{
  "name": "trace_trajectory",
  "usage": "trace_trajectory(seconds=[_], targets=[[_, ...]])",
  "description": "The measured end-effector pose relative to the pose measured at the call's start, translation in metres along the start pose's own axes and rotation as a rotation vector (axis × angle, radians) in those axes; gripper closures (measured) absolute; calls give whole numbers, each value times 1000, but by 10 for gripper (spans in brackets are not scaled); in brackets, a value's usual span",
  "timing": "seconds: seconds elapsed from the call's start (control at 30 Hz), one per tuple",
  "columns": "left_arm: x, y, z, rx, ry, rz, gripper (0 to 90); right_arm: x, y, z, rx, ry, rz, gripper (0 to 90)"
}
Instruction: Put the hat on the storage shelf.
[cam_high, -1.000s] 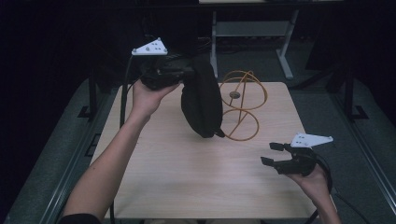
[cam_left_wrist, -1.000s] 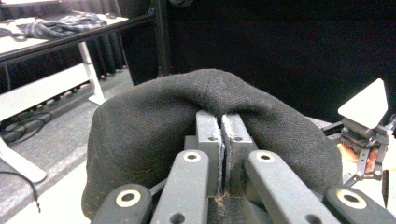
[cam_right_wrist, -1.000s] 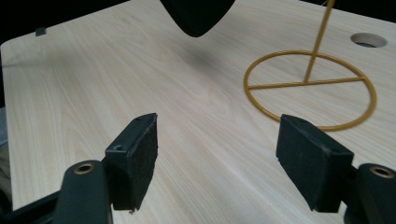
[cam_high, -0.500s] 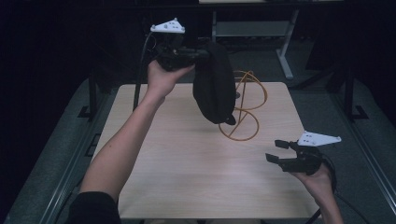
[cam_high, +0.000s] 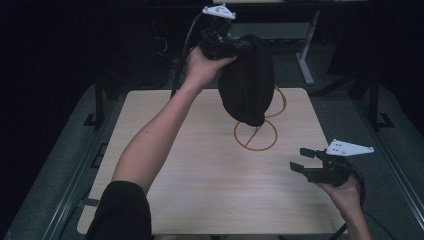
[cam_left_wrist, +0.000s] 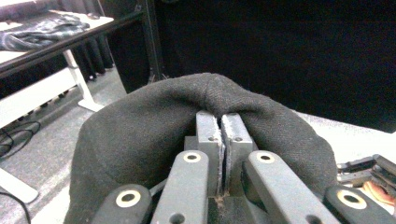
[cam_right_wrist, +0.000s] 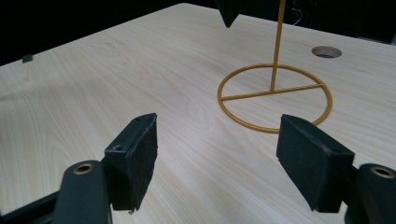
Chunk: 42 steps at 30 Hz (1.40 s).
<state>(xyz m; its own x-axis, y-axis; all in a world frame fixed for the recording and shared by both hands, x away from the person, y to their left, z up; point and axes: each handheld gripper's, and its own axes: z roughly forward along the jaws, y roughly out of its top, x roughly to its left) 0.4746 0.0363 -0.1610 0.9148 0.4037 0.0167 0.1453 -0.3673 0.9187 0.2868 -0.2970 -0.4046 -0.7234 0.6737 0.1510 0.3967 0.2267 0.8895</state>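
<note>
One black hat (cam_high: 247, 80) pinched in left claw (cam_high: 235, 47), above gold stand (cam_high: 256, 135)

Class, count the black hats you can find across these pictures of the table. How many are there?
1. The black hat hangs from the shut left gripper, raised over the gold wire stand at the far side of the table. None seems hidden.

Raised left forearm (cam_high: 150, 145) stretched toward twelve o'clock, black two-jaw left gripper (cam_high: 235, 46) held high, jaws pressed together. At four o'clock, black two-jaw right gripper (cam_high: 305, 160) held low, pointed toward nine o'clock, jaws wide apart.
</note>
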Motion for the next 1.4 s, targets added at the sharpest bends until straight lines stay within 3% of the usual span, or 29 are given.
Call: trace_trajectory(seconds=[0.5, 0.63, 0.7, 0.73, 0.8, 0.83, 0.93, 1.03, 1.13, 1.4], targets=[[5, 11, 65, 144, 10, 2, 883, -3, -3, -3, -9, -2, 2, 299], [0, 14, 93, 202, -4, 20, 882, -3, -3, -1, -12, 5, 9, 302], [-3, 13, 111, 255, -19, 13, 878, -4, -3, 1, -11, 7, 8, 302], [-3, 11, 120, 286, -26, 5, 864, -4, -4, 1, -4, 8, 10, 302], [-4, 7, 130, 300, -47, 11, 843, -4, -5, 2, -3, 9, 15, 302], [-5, 7, 132, 309, -53, -2, 752, -4, -5, 3, -2, 11, 19, 302], [-5, 5, 132, 336, -48, 17, 709, -4, -6, 3, 2, 11, 14, 302], [0, 6, 123, 307, -52, -10, 673, -5, -7, 3, 4, 9, 18, 301], [1, 5, 114, 311, -32, -7, 643, -5, -7, 2, 5, 4, 17, 299], [-1, -2, 91, 299, -28, -3, 601, -4, -8, 6, 26, -13, 9, 284]])
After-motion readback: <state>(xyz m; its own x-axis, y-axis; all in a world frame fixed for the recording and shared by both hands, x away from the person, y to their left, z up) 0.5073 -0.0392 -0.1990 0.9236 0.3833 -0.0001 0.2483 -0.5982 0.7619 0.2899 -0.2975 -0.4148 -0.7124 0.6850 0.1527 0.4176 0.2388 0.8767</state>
